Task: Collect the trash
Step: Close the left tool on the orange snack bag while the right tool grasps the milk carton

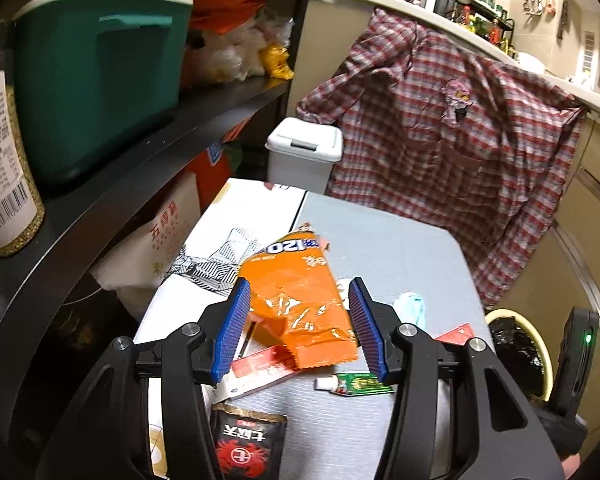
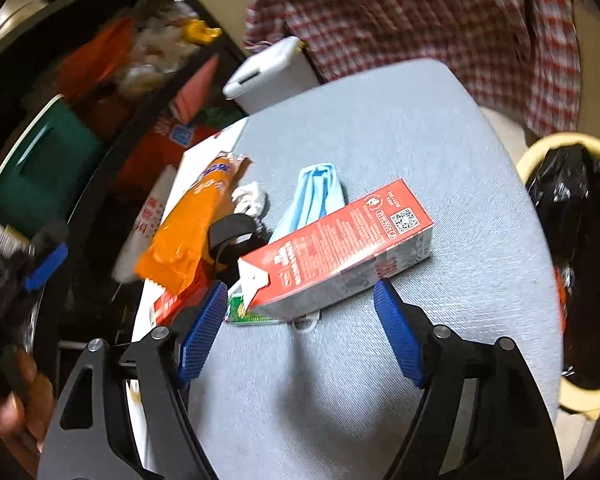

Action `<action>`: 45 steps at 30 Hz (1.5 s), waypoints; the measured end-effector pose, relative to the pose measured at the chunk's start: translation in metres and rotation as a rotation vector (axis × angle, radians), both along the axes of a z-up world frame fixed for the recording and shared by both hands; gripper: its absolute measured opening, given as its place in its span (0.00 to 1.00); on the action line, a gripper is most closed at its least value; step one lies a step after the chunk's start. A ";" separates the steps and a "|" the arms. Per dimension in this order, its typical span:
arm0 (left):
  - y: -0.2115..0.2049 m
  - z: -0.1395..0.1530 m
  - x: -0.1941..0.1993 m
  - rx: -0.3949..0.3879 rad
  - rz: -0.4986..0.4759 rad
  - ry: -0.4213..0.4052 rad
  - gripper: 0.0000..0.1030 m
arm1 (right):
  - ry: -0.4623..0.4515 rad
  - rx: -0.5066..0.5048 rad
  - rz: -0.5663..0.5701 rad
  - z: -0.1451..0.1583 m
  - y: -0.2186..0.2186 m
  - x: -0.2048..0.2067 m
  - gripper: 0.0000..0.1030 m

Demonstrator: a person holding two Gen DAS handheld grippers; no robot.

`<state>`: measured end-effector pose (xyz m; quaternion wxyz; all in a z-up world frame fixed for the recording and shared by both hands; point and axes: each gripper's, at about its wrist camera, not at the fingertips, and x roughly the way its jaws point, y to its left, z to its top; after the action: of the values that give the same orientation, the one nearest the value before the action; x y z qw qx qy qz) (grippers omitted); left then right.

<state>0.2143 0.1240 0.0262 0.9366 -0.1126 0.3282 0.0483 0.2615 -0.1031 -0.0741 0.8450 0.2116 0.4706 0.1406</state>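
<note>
We count one orange packet point(image 1: 300, 304) between our left gripper's point(image 1: 298, 330) parted jaws, untouched; one red carton point(image 2: 336, 248); one black-bagged bin point(image 2: 572, 264); right gripper point(image 2: 300, 334) open.

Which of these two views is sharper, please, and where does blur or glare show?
Left wrist view: sharper, glare on the orange snack bag, fisheye bending the shelf. Right wrist view: motion-smeared, worst at the left edge; the red carton stays legible.
</note>
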 end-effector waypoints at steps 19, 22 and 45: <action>0.010 -0.055 0.029 -0.080 0.030 0.164 0.52 | 0.056 -0.166 -0.050 -0.004 -0.008 0.035 0.74; 0.012 -0.061 0.032 -0.084 0.032 0.194 0.37 | 0.043 -0.191 -0.027 -0.001 -0.010 0.034 0.71; 0.017 -0.067 0.032 -0.122 0.056 0.221 0.45 | 0.070 -0.173 0.029 -0.007 0.004 0.052 0.86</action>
<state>0.2467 0.1407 -0.0411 0.8846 -0.1723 0.4283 0.0664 0.3134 -0.0988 -0.0813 0.8410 0.1357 0.5133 0.1039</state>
